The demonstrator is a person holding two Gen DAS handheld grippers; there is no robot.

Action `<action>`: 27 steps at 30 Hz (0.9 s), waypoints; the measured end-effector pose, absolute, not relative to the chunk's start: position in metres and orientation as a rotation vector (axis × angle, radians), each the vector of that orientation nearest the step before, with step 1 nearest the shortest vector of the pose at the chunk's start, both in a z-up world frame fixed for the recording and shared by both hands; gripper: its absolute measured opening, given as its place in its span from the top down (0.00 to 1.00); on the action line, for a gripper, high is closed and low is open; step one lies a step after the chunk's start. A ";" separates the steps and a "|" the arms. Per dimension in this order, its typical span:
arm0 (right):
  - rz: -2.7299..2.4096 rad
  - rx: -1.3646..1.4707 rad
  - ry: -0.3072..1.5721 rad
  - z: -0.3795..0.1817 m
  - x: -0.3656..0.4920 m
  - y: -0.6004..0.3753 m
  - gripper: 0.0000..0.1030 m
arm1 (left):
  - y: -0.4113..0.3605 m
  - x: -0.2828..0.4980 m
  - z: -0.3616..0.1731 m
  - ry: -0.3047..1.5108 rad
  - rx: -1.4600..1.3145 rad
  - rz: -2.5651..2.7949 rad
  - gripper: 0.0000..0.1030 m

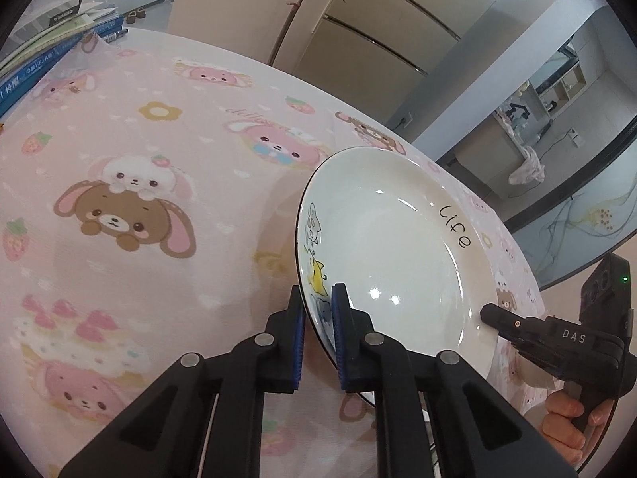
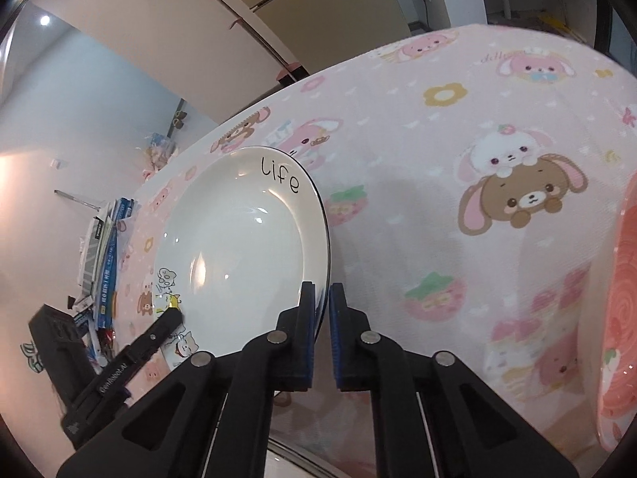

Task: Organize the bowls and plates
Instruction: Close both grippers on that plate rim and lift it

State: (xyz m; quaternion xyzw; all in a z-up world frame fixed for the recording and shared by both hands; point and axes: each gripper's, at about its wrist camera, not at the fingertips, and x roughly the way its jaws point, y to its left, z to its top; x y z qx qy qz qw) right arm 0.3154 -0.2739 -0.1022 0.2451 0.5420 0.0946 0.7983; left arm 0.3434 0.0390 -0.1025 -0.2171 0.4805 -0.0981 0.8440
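Observation:
A white plate (image 1: 398, 247) with the word "Life" and small cartoon animals on its rim sits over the pink cartoon tablecloth (image 1: 139, 139). My left gripper (image 1: 317, 290) is shut on the plate's left rim, with the rim between its blue pads. In the right wrist view the same plate (image 2: 239, 239) has its right rim pinched in my right gripper (image 2: 322, 286). Each gripper shows in the other's view: the right gripper (image 1: 489, 314) on the far rim with a hand behind it, the left gripper (image 2: 175, 314) by the cartoon animals. Whether the plate is off the cloth I cannot tell.
A stack of books (image 1: 47, 51) lies at the table's far left corner, also seen as books (image 2: 101, 263) past the plate. A pink-red patterned dish (image 2: 625, 310) stands at the right edge. Beige cupboards (image 1: 358, 40) rise behind the table.

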 end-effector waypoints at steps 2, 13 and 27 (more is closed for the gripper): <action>0.223 0.557 1.171 -0.106 0.317 -0.276 0.93 | 0.040 0.344 -0.104 1.009 -0.466 -0.217 0.87; 0.256 0.648 1.193 -0.118 0.322 -0.279 0.94 | 0.041 0.343 -0.103 1.004 -0.475 -0.222 0.86; 0.309 0.607 1.100 -0.073 0.310 -0.269 0.92 | 0.053 0.313 -0.036 0.753 -0.458 -0.218 0.86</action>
